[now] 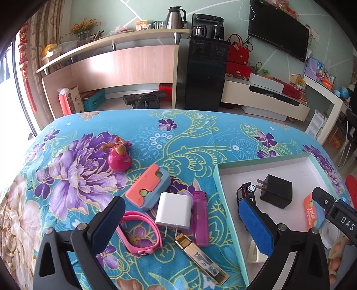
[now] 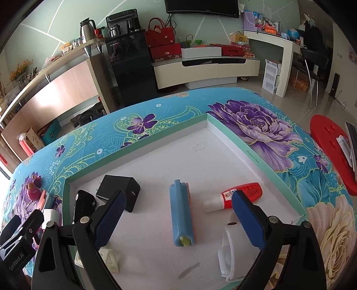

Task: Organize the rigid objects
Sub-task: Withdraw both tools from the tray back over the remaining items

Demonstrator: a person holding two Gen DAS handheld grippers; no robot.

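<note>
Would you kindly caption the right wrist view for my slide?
Open right gripper over tray holding blue case, red bottle, black charger.

Green wall (image 1: 227,13) — wall-mounted television (image 1: 279,35)

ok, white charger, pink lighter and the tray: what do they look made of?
White charger: likely hard plastic, smooth matte shell, with two metal prongs.
Pink lighter: translucent plastic; light shows through the body.
Tray: probably cardboard, matte white inside, teal outside, with thin folded walls and a printed size label.
</note>
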